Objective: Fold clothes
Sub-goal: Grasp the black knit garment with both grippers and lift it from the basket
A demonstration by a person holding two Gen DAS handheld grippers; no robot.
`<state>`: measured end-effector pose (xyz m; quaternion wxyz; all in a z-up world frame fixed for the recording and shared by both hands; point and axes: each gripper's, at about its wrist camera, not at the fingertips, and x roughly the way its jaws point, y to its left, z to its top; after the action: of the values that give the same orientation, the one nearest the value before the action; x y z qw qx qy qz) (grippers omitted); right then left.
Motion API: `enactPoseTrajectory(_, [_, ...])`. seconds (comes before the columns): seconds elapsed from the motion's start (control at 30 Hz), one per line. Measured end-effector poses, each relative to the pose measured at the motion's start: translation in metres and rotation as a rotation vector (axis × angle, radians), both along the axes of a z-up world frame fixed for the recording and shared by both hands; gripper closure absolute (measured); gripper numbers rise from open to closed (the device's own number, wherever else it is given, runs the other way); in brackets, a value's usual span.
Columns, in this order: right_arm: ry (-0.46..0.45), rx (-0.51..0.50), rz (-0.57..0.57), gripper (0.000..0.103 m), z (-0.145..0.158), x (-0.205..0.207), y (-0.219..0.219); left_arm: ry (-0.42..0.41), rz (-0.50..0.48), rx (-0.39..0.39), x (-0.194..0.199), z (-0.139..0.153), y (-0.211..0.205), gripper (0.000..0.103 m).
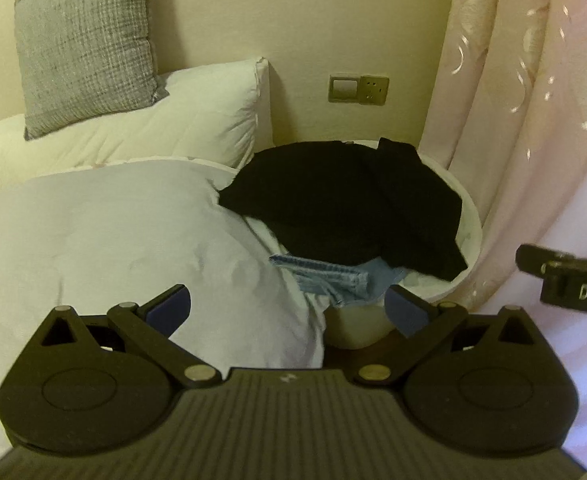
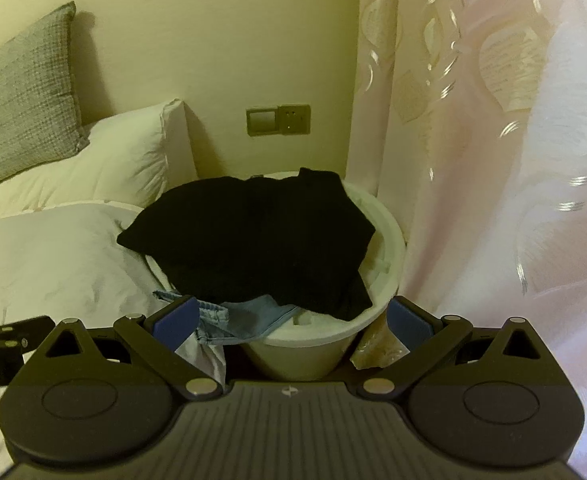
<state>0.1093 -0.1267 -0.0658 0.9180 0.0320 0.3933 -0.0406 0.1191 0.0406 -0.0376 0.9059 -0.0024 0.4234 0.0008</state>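
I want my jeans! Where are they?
In both views the jeans are in the white basket beside the bed, peeking out under the black top at the front rim.

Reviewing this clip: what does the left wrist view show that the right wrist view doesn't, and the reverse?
Only the left wrist view shows more of the white duvet spreading left, with the right gripper's body at its right edge. Only the right wrist view shows a yellowish crinkled bag beside the basket, with the left gripper's body at its left edge. Both show the black garment piled on the white basket, jeans hanging out, pillows, wall socket, curtain. Both grippers are open.
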Motion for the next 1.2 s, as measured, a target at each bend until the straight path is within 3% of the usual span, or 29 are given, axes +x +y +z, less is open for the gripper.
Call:
enactPoseTrajectory(0.37, [0.032,-0.001,0.06,0.0,-0.032,0.077,-0.015,0.144,-0.002,-0.007,0.082,-0.039,-0.005,0.001])
enactPoseTrajectory(0.6, [0.089,-0.026,0.148,0.0,-0.063,0.135,-0.022,0.181,0.001,-0.041,0.135,-0.065,-0.008,0.001])
enactPoseTrajectory(0.93, [0.197,-0.007,0.128,0.001,-0.122,0.191,-0.06,0.235,-0.015,-0.089,0.195,-0.11,-0.018,0.022])
enactPoseTrajectory(1.2, [0.234,0.007,0.151,0.006,-0.163,0.208,-0.078,0.28,-0.039,-0.127,0.234,-0.15,-0.029,0.023])
